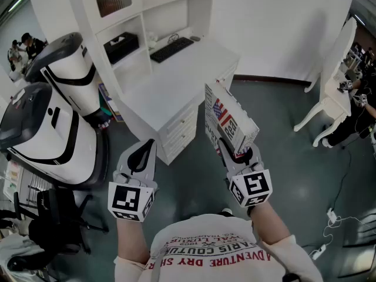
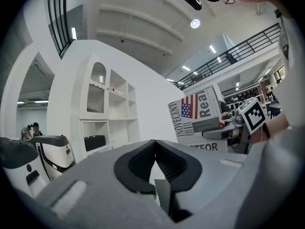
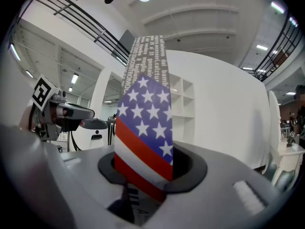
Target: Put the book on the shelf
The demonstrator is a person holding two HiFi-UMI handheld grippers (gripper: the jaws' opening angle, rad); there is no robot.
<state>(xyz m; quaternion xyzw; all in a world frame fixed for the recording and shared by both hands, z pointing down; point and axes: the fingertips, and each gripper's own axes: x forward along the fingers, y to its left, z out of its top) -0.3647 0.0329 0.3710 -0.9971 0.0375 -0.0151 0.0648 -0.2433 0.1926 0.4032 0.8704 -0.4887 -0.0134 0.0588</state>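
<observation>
Right gripper (image 1: 239,153): jaws clamped on the lower end of the book (image 1: 228,117), which rises out of them with its flag-printed cover showing. The book is in the air in front of the shelf (image 1: 143,28) and apart from it, off the front corner of the white surface (image 1: 158,93) below the shelf. Left gripper (image 1: 143,153): jaws closed on each other, nothing between, likewise short of the shelf. A keyboard (image 1: 171,49) lies under the shelf. A dark box (image 1: 120,46), possibly tissues, sits in a lower compartment of the shelf.
</observation>
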